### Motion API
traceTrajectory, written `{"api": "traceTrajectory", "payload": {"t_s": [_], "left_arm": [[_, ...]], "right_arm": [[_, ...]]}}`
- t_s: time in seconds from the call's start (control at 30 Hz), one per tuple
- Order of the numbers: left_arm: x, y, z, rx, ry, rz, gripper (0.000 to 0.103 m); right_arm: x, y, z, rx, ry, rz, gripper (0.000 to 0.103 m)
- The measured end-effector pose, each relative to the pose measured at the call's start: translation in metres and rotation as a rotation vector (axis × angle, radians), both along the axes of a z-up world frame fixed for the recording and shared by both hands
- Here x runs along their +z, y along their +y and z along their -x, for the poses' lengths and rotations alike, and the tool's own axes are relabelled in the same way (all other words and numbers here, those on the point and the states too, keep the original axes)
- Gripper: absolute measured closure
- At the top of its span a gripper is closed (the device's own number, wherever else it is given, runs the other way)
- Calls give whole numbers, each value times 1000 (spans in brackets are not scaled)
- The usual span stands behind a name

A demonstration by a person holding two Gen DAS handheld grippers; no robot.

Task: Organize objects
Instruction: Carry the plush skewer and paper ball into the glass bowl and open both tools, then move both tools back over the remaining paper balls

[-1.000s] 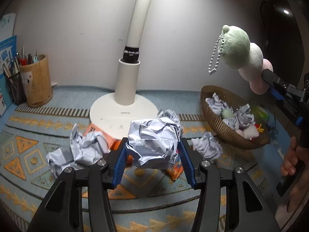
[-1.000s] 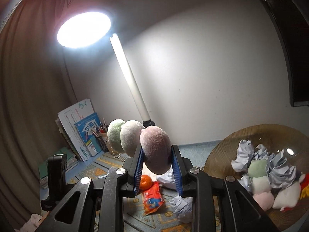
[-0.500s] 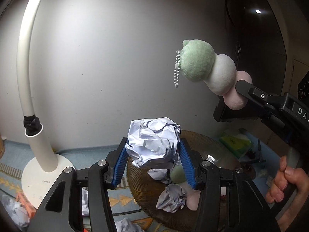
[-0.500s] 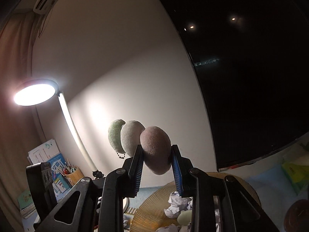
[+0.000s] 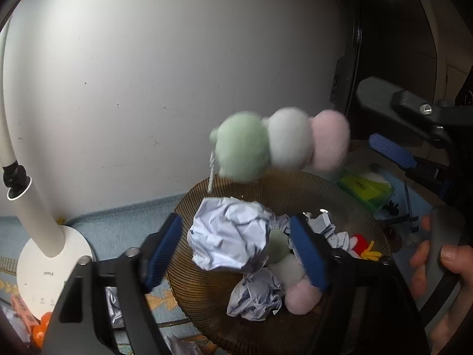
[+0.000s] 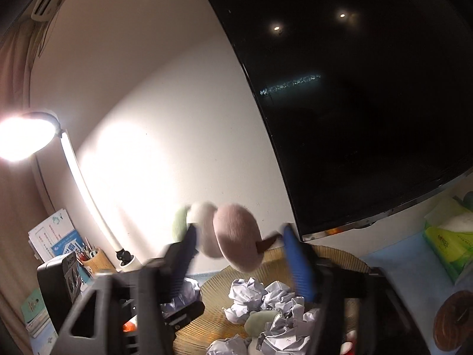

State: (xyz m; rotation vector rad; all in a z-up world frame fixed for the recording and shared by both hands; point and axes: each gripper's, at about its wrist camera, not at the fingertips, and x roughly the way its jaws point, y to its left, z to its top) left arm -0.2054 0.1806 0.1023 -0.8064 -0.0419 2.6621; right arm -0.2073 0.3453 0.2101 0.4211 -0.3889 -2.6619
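left gripper (image 5: 233,248): jaws opening, blue pads spread wide, a crumpled ball of pale lilac paper (image 5: 229,235) between them with a gap at each pad, no pad pressing on it. right gripper (image 6: 238,261): jaws opening too, blurred; the three-ball plush skewer, green, white and pink (image 6: 224,236), sits between its pads, contact unclear.

edges and room: round brown woven basket (image 5: 207,290) directly below both grippers, near rim under the left fingers, far rim close to the white wall. open air above the basket. white desk lamp base (image 5: 41,269) just left of the left gripper; green tissue pack (image 5: 365,188) beyond the right gripper.

counts in the basket, right wrist view: about four paper balls (image 6: 246,291), one more plush skewer (image 6: 261,319). one hand (image 5: 443,284) grips the right handle.
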Motion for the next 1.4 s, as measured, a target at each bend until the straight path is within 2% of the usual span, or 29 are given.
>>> {"api": "traceTrajectory", "payload": {"t_s": [0.13,0.33,0.53,0.7,0.83,0.9,0.97,1.07,1.17,1.23,1.4], "left_arm": [[-3,6,-1,20,9,45,0],[-2,4,-1,17,3,33,0],[6,-4,-5,18,7,42,0],[25,-20,-17,42,16,38,0],[44,-52,-46,79,44,37,0],[50,-76,-64,94,39,90,0],[53,-104,-81,151,48,181,0],[51,-153,-104,258,33,282,0],[38,-201,-122,336,-25,286,0],[23,-227,-133,348,-72,273,0],[-39,-250,-143,353,-221,313,0]], "right_arm": [[1,-6,3,0,-13,-17,0],[-3,-14,10,7,-47,-58,0],[2,-17,3,24,-36,-91,0],[28,-27,-17,54,13,-115,0],[56,-42,-49,89,58,-140,0],[57,-55,-64,120,26,-140,0],[44,-70,-82,146,-20,-158,0],[3,-100,-103,200,-115,-259,0],[-46,-130,-119,228,-228,-379,0],[-72,-147,-130,256,-274,-433,0],[-127,-178,-130,256,-399,-579,0]]}}
